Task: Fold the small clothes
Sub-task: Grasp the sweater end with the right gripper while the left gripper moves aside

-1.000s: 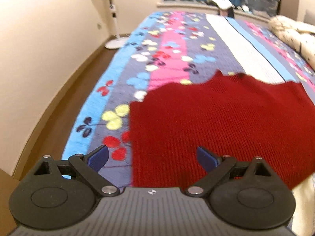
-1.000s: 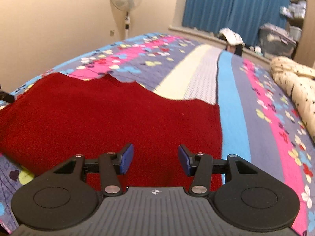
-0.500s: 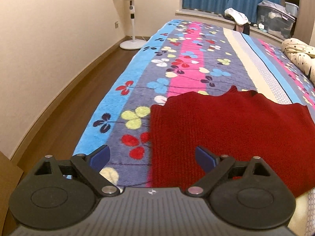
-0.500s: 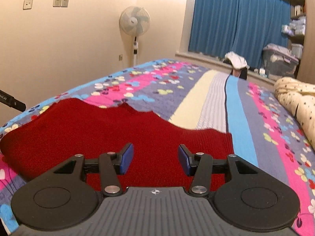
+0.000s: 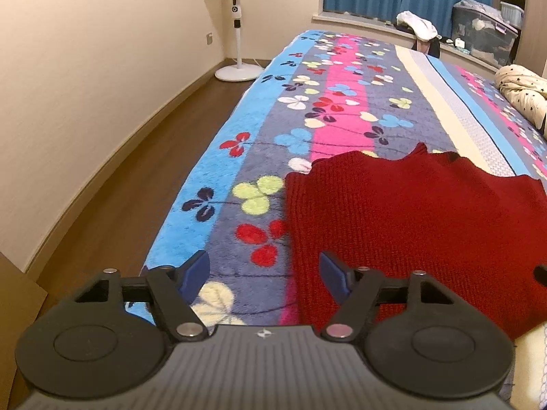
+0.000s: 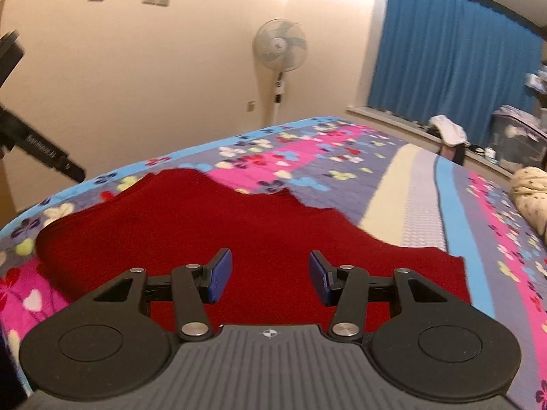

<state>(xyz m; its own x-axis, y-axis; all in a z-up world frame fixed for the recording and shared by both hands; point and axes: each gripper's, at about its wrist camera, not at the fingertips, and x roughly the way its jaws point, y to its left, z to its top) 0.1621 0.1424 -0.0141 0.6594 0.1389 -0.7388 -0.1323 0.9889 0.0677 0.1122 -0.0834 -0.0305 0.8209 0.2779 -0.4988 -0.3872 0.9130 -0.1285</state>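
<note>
In the left wrist view, the left hand-held gripper (image 5: 263, 273) was released, with its blue pads apart and nothing between them. Compared with one second earlier it had pulled back and risen: then it hung over the dark red knitted sweater (image 5: 403, 212), now it stood over the sweater's left edge and the colourful flower-patterned fleece blanket (image 5: 273, 130) of the bed. In the right wrist view, the right hand-held gripper (image 6: 270, 278) was also released and had lifted, so the white standing fan (image 6: 279, 46) and the wall appeared higher. The sweater lay flat, untouched. I judged a fold had just finished, or a new grasp was being prepared.
</note>
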